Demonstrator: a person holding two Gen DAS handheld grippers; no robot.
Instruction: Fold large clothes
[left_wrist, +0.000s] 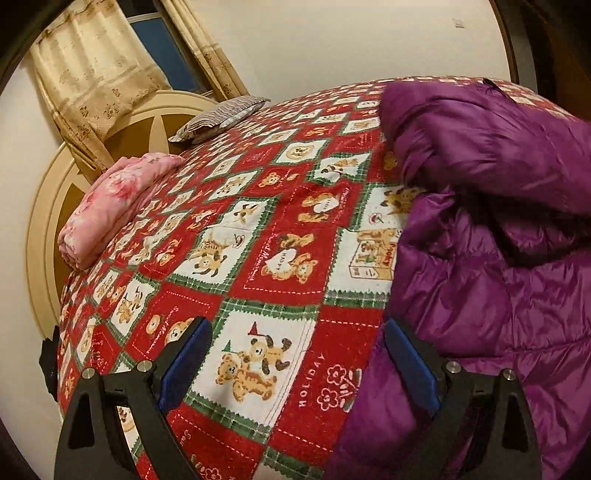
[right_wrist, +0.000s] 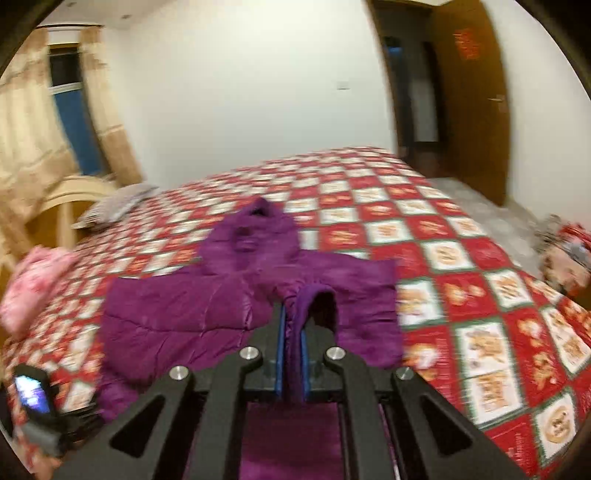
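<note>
- A purple jacket lies spread on the bed, hood toward the far side
- The right gripper pinches a fold of the jacket's cuff
- The left gripper hangs with jaws spread, one finger over the jacket's edge, nothing gripped
- A pink folded blanket and a grey pillow sit by the headboard

Left wrist view: set low and close over the bedspread, facing along it toward the headboard, curtain and window, with the purple jacket filling the right side. Right wrist view: set higher and farther back, tilted down across the whole bed toward the far wall and door. Shared by both: jacket, bedspread, pink bundle, grey pillow, curtain.
</note>
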